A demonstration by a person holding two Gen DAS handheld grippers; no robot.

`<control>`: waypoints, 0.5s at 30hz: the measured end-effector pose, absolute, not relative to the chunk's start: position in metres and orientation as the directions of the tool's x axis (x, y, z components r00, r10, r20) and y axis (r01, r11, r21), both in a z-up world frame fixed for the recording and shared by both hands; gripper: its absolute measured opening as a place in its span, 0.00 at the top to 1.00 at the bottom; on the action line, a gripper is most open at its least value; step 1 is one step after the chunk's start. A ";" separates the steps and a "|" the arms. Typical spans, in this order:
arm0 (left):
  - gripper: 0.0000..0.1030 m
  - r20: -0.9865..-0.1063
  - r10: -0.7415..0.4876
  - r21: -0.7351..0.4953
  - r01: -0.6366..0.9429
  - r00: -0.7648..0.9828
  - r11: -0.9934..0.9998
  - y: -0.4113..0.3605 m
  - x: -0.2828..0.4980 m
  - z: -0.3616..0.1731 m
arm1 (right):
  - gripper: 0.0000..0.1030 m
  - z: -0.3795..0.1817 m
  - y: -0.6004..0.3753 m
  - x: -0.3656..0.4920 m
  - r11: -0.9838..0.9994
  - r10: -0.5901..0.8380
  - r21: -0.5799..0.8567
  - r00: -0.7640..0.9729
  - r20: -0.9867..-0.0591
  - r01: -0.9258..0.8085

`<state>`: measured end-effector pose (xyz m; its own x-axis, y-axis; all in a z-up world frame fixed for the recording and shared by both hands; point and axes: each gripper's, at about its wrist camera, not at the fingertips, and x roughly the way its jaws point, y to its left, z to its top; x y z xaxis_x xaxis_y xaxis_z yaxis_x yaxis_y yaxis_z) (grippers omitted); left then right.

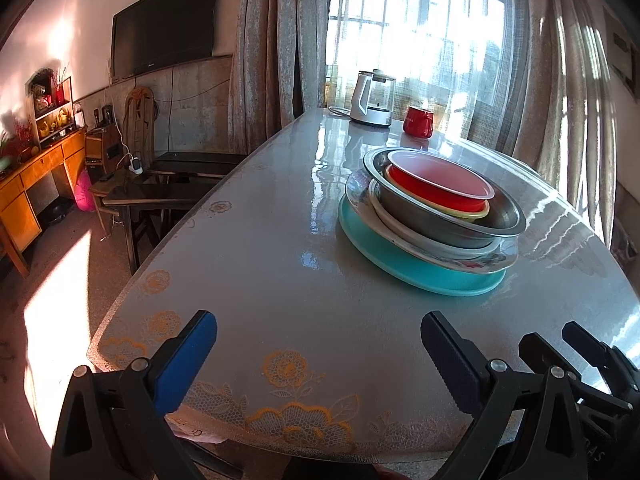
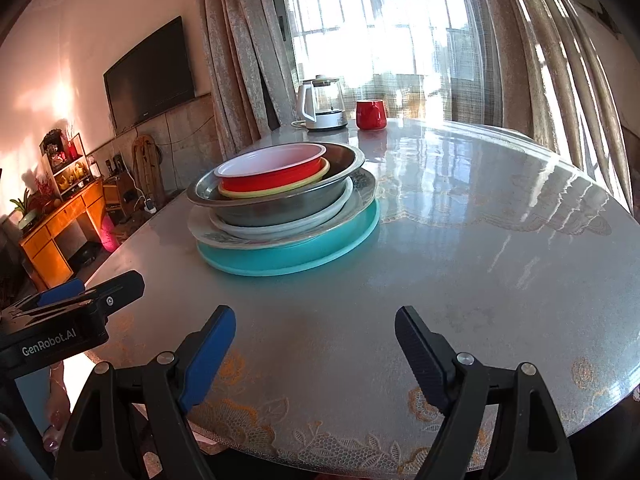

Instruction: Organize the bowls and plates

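Note:
One stack of dishes stands on the table (image 1: 280,280). From the bottom: a teal plate (image 1: 420,270), a flowered plate (image 1: 472,260), a white plate (image 1: 404,230), a steel bowl (image 1: 448,224), a yellow bowl (image 1: 472,212) and a red bowl (image 1: 436,190) with a white inside. The stack also shows in the right wrist view: teal plate (image 2: 304,256), steel bowl (image 2: 280,206), red bowl (image 2: 276,178). My left gripper (image 1: 318,332) is open and empty over the near table edge, left of and short of the stack. My right gripper (image 2: 316,328) is open and empty, short of the stack.
A white kettle (image 1: 372,100) and a red mug (image 1: 418,121) stand at the table's far end by the window. Dark chairs (image 1: 168,196) stand left of the table. The right gripper's fingers (image 1: 580,344) show at the lower right of the left view.

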<state>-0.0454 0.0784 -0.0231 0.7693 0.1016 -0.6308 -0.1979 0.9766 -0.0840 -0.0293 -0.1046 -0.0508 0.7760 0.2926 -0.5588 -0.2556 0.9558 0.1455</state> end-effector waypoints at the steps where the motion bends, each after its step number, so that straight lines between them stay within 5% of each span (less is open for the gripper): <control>1: 0.00 -0.635 0.104 -0.079 -0.198 0.765 0.977 0.078 -0.045 -0.024 | 0.19 -0.051 -0.105 -0.029 0.956 0.292 0.148 0.774 -0.562 -0.253; 15: 0.00 -0.639 0.149 -0.001 -0.194 0.755 0.981 0.067 -0.042 -0.023 | 0.19 -0.050 -0.107 -0.029 0.960 0.279 0.152 0.780 -0.561 -0.234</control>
<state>-0.0422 0.0675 -0.0233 0.7548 0.1491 -0.6388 -0.1944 0.9809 -0.0007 -0.0286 -0.1072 -0.0496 0.7799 0.2786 -0.5605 -0.2341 0.9603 0.1516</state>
